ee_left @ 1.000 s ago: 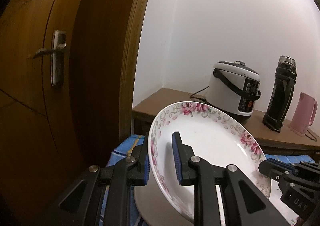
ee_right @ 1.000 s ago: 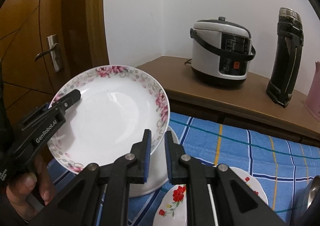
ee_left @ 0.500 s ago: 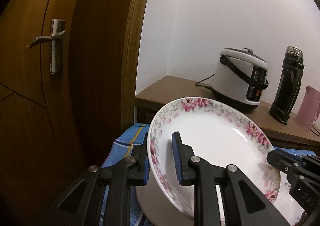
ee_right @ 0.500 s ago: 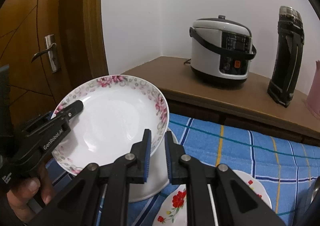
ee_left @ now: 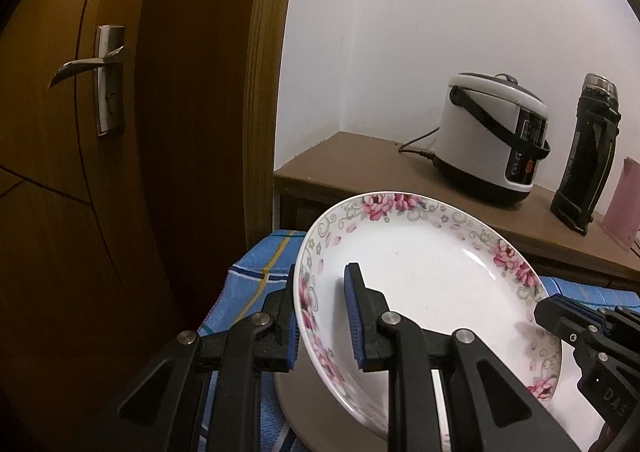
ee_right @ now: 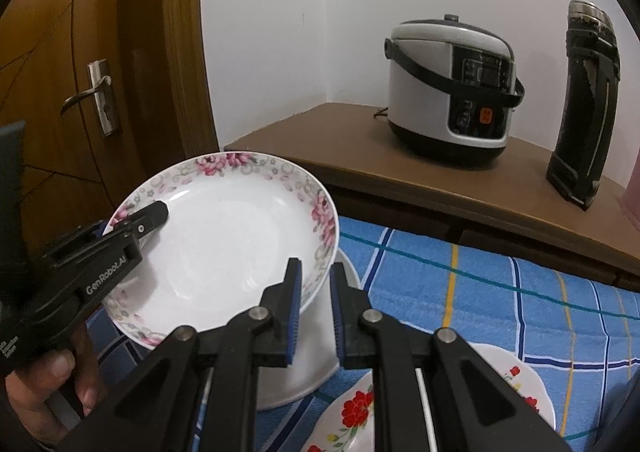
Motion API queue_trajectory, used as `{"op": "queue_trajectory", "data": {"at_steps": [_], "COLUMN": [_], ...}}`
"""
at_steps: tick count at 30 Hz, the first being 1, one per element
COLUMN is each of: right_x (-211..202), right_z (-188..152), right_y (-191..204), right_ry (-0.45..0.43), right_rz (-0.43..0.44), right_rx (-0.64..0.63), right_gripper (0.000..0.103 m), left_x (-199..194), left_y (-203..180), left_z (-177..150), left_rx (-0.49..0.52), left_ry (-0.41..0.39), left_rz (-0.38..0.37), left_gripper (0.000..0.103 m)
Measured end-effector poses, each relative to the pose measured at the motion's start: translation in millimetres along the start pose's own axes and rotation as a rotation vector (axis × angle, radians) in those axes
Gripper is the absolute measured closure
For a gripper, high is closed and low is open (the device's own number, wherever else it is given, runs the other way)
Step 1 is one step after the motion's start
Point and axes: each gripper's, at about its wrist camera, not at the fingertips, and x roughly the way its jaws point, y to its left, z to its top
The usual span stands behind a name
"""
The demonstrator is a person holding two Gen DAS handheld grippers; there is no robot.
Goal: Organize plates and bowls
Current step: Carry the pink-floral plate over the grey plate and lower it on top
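Observation:
A white plate with pink flowers on its rim (ee_left: 432, 292) (ee_right: 224, 252) hangs tilted just above a plain white bowl (ee_right: 320, 364) (ee_left: 316, 416) on the blue checked cloth. My left gripper (ee_left: 323, 316) is shut on the plate's left rim, one finger under it and one inside; it also shows in the right wrist view (ee_right: 152, 212). My right gripper (ee_right: 316, 300) is shut on the opposite rim, and its tip shows at the plate's right edge (ee_left: 560, 316). A plate with red flowers (ee_right: 356, 416) lies beside the bowl, partly hidden by my right fingers.
A wooden shelf (ee_right: 400, 168) behind the cloth carries a rice cooker (ee_right: 452, 88), a black flask (ee_right: 584, 104) and a pink jug (ee_left: 624, 204). A wooden door with a metal handle (ee_left: 108, 76) stands close on the left. A hand (ee_right: 44, 384) holds the left gripper.
The plate has sunk and tipped flatter towards the white bowl as my left gripper came down. The right gripper has stayed put at the plate's rim.

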Motion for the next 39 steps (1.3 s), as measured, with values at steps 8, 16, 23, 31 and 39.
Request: {"op": "queue_trajectory", "data": {"at_steps": [8,16,23,31,39], "right_x": [2,7,14,21,22], "right_z": [2,3,2,1,2], "right_y": [3,6,8,9,16], "right_ry": [0.027,0.059,0.098,0.143,0.160], "right_rz": [-0.027,-0.058,-0.078,-0.101,-0.121], "right_rx": [-0.021,-0.047,-0.072,-0.094,-0.121], "right_gripper": [0.089,0.089,0.089,0.089,0.089], "left_x": [7,16,21,34,39], "left_y": [0,-1,0,0,-1], "left_z": [-3,-7,-9,-12,-14], "left_rx": [-0.001,-0.007,-0.015,-0.030,-0.029], "left_ry": [0.040,0.097,0.133,0.220,0.258], "left_rz": [-0.013,-0.022,-0.032,-0.061,-0.063], "left_gripper": [0.081,0.080,0.080,0.080,0.080]}}
